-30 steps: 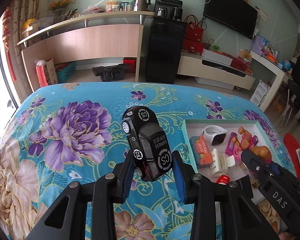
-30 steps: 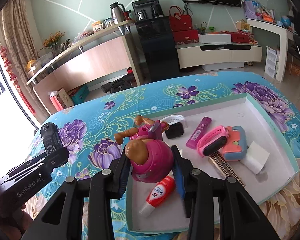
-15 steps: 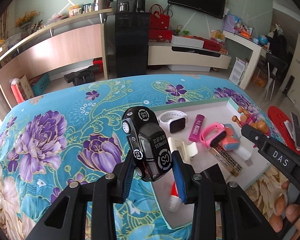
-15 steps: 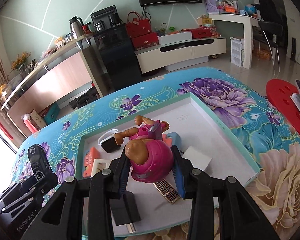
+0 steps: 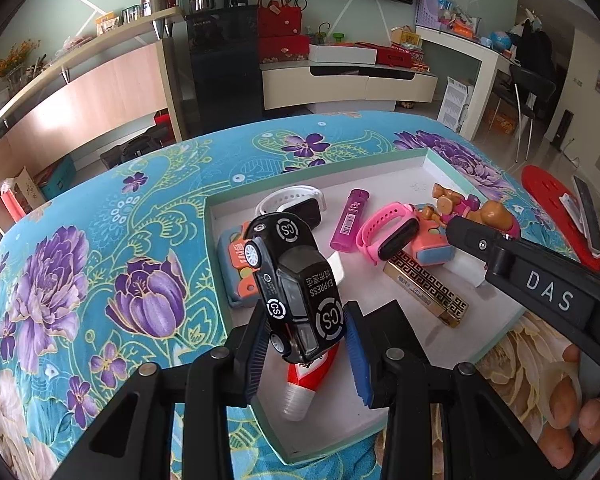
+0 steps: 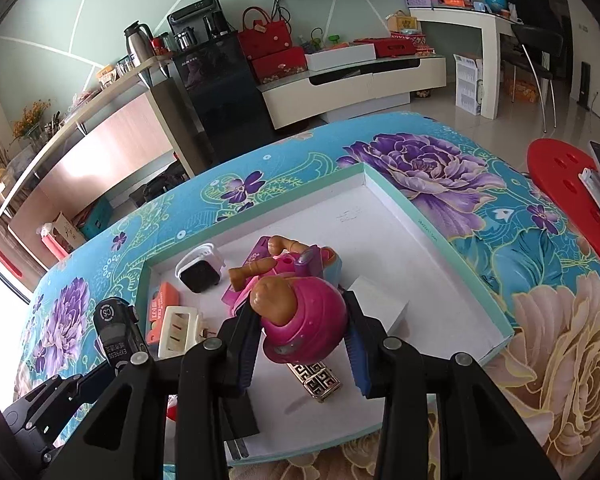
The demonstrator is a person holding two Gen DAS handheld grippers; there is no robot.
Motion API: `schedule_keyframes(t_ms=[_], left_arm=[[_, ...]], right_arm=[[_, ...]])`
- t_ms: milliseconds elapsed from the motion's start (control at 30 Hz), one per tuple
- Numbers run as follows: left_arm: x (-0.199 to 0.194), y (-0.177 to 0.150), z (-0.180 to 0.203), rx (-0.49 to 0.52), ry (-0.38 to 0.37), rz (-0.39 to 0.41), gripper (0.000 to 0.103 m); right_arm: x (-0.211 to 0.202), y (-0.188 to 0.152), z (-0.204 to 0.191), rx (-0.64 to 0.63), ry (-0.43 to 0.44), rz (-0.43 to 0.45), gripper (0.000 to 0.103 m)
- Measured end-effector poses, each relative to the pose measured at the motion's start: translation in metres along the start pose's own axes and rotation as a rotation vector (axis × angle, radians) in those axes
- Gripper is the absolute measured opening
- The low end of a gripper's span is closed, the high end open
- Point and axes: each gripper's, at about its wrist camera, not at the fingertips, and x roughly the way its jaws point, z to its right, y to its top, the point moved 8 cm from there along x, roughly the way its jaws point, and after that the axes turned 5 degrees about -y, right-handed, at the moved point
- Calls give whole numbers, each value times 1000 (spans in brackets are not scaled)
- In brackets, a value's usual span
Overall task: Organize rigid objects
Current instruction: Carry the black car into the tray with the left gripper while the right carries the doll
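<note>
Both grippers are carrying toys right now. Left gripper (image 5: 306, 350) is pinching a glossy black toy car with round CS stickers (image 5: 296, 284) between its blue pads, nose tilted up, hanging over the near left part of the shallow white tray with a mint-green rim (image 5: 440, 158). Right gripper (image 6: 300, 346) is squeezing a pink and tan plastic puppy figure (image 6: 300, 320) over the tray's middle. Lying inside the tray: a white smartwatch (image 5: 296, 204), a pink band watch (image 5: 388, 232), a magenta lighter (image 5: 350, 220) and a red-and-white tube (image 5: 304, 384). Everything's sitting on a turquoise floral tablecloth (image 5: 112, 240).
</note>
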Motion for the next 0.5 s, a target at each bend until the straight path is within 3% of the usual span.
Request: schedule_keyframes(t_ms=[500], left_arm=[[23,-13,3,18,23,-70,40]], right_arm=[[17,-15,-9,-57,-7,-80,41]])
